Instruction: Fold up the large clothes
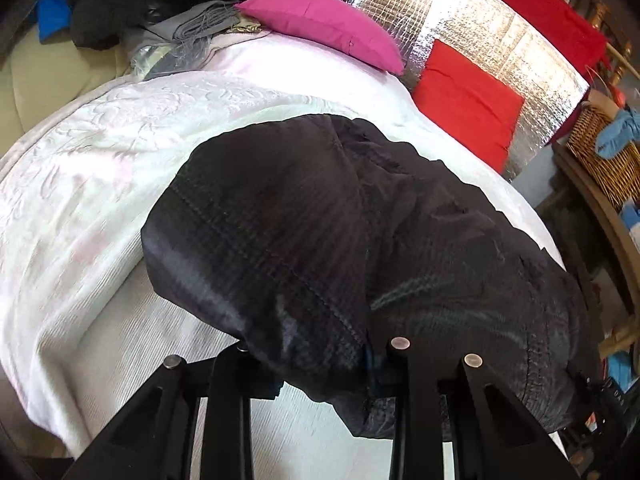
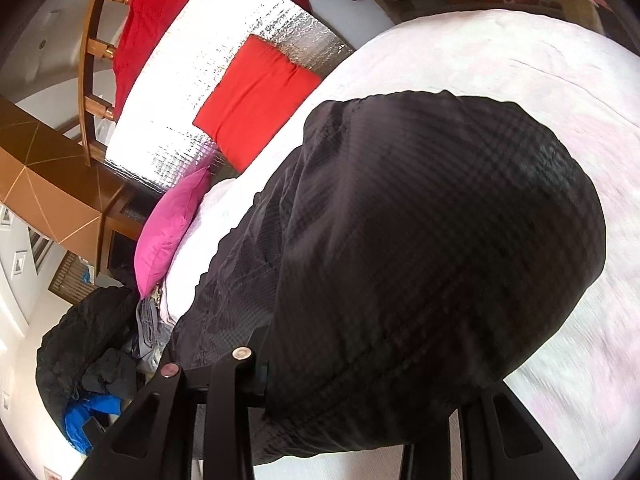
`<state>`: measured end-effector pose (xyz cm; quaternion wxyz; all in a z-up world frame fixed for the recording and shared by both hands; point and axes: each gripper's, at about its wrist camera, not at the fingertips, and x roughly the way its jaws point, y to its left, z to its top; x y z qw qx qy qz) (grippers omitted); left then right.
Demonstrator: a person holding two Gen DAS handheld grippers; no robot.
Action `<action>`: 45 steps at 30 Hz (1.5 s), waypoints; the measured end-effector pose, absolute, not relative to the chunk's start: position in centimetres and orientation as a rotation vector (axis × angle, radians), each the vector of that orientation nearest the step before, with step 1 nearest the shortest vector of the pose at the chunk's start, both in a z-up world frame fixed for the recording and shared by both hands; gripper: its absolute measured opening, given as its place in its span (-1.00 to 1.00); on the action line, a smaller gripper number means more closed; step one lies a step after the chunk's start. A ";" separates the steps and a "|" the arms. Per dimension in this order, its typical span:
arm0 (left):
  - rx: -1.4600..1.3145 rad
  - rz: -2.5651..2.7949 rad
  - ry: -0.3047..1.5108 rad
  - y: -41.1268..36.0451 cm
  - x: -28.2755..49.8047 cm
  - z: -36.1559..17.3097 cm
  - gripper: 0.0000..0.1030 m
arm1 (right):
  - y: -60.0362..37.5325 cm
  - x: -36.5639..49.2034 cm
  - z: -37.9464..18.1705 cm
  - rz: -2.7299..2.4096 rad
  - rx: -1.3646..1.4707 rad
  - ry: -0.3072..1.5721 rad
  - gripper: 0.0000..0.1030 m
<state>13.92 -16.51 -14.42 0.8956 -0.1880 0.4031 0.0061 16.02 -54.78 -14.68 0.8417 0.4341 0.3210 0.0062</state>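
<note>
While the black garment (image 1: pixel 360 248) drapes over the white bedspread (image 1: pixel 100 184), the left gripper (image 1: pixel 320 364) and right gripper (image 2: pixel 360 380) each pinch a bunched edge of it. A wicker basket (image 1: pixel 600 152) holds something blue. One pink cushion (image 1: pixel 324 28), one red cushion (image 1: pixel 468 104); no legible writing.
</note>
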 end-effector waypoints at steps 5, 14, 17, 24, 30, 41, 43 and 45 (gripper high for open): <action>-0.396 0.012 0.813 -16.2 11.0 -14.8 -0.40 | -54.9 13.8 -14.9 0.006 0.938 0.674 -0.27; -0.392 -0.001 0.911 -16.1 12.1 -15.0 -0.08 | -54.6 12.6 -15.1 -0.002 0.914 0.729 -0.12; -0.325 -0.009 0.976 -16.2 12.3 -14.3 0.22 | -54.7 12.4 -14.9 -0.009 0.914 0.806 0.19; -0.058 -0.104 1.024 -15.7 9.0 -11.6 0.42 | -55.1 10.0 -13.1 0.035 0.776 0.944 0.31; 0.088 -0.063 0.914 -14.7 11.4 -6.8 0.64 | -56.4 8.9 -7.9 0.067 0.603 0.931 0.35; 0.279 0.052 0.932 -15.9 29.4 -6.8 0.65 | -58.3 23.6 -4.4 -0.008 0.423 0.895 0.43; 0.239 0.061 0.956 -14.9 30.5 -7.1 0.65 | -58.3 27.2 -5.4 -0.023 0.384 0.919 0.43; 0.150 0.013 0.988 -14.8 32.7 -7.7 0.65 | -58.6 30.3 -6.7 -0.043 0.366 0.950 0.43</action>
